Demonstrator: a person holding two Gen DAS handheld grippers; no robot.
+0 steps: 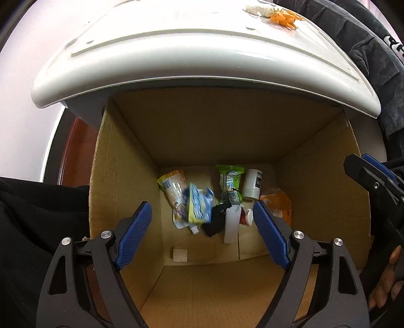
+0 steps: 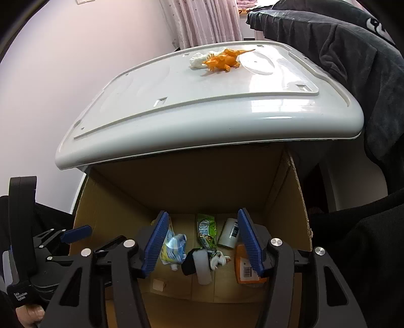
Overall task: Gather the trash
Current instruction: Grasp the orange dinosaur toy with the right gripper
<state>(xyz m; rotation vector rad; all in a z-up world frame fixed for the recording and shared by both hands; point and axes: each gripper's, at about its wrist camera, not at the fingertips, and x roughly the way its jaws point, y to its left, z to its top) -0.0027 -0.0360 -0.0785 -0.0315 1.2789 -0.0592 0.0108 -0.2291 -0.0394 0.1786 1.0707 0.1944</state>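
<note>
A brown cardboard box [image 1: 121,181] [image 2: 106,209] stands open below both grippers. On its floor lie several pieces of trash: a yellow pouch [image 1: 173,186], a blue and yellow wrapper [image 1: 199,207] [image 2: 174,248], a green wrapper [image 1: 231,181] [image 2: 206,230], a white bottle [image 1: 252,183] [image 2: 229,233], an orange packet [image 1: 281,201] [image 2: 243,267] and a white tube with a black cap [image 1: 231,223] [image 2: 202,265]. My left gripper [image 1: 202,227] is open and empty above the box. My right gripper [image 2: 202,239] is open and empty above the box.
A white plastic lid [image 1: 202,58] [image 2: 202,106] overhangs the box's far side. An orange toy dinosaur [image 2: 224,60] [image 1: 284,17] and a crumpled white tissue [image 2: 198,60] lie on it. Dark clothing [image 2: 353,50] hangs at the right. A pink wall is at the left.
</note>
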